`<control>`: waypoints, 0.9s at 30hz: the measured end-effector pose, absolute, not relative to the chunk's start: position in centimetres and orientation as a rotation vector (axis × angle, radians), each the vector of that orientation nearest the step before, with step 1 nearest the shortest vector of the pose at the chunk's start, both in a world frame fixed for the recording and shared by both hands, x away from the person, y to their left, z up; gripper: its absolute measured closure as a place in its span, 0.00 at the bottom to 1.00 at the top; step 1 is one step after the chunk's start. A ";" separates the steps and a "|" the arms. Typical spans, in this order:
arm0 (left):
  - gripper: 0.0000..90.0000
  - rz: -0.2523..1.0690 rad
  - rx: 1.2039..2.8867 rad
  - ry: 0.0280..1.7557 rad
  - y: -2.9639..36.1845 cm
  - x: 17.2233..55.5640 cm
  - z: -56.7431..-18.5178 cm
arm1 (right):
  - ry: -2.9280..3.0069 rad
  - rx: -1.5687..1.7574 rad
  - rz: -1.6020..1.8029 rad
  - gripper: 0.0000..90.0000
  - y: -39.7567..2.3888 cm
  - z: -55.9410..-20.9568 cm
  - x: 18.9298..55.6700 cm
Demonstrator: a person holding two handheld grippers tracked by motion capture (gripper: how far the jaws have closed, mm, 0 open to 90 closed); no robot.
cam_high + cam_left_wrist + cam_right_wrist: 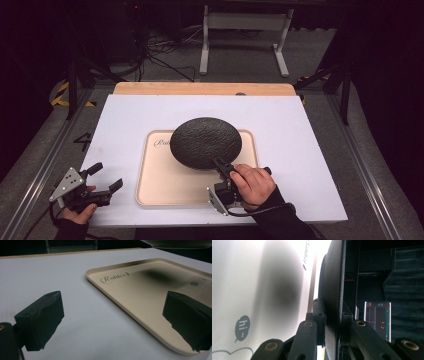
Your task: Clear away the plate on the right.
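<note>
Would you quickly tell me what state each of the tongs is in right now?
Left tongs: open, holding nothing, over the table beside the tray.
Right tongs: shut on the black plate's rim.

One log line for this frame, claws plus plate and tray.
right claw: shut on black plate rim, plate held above tray | left claw: open, nothing between its jaws, over white table
</note>
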State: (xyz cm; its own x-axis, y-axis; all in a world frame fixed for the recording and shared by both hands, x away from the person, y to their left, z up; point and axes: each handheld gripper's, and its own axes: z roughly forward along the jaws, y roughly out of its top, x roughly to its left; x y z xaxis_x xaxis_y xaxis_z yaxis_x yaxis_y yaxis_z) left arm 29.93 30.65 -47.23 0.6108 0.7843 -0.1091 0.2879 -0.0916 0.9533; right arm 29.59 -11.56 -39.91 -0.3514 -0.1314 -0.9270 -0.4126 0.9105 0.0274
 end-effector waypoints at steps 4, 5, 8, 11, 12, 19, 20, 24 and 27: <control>0.05 0.528 1.662 0.899 30.6 29.9 -47.2 | 1.938 -0.397 0.304 0.91 -11.3 -40.2 29.7; 0.05 0.528 1.663 0.900 30.7 29.9 -47.2 | 1.952 -0.394 0.308 0.91 -11.2 -40.5 29.8; 0.05 0.528 1.663 0.900 30.7 29.9 -47.2 | 1.965 -0.398 0.314 0.91 -11.1 -40.9 30.0; 0.05 0.529 1.663 0.900 30.6 29.9 -47.2 | 1.982 -0.402 0.308 0.91 -10.9 -41.3 30.1; 0.05 0.529 1.664 0.900 30.6 29.9 -47.2 | 1.986 -0.404 0.306 0.91 -10.9 -41.4 30.1; 0.05 0.531 1.666 0.896 30.7 29.9 -47.2 | 2.020 -0.401 0.303 0.91 -10.8 -42.1 30.3; 0.05 0.531 1.666 0.896 30.7 29.9 -47.2 | 2.025 -0.397 0.301 0.91 -10.7 -42.2 30.3; 0.05 0.532 1.666 0.896 30.6 29.9 -47.2 | 2.032 -0.395 0.305 0.91 -10.8 -42.4 30.3; 0.05 0.532 1.667 0.895 30.6 29.9 -47.2 | 2.049 -0.390 0.313 0.91 -10.8 -42.5 30.3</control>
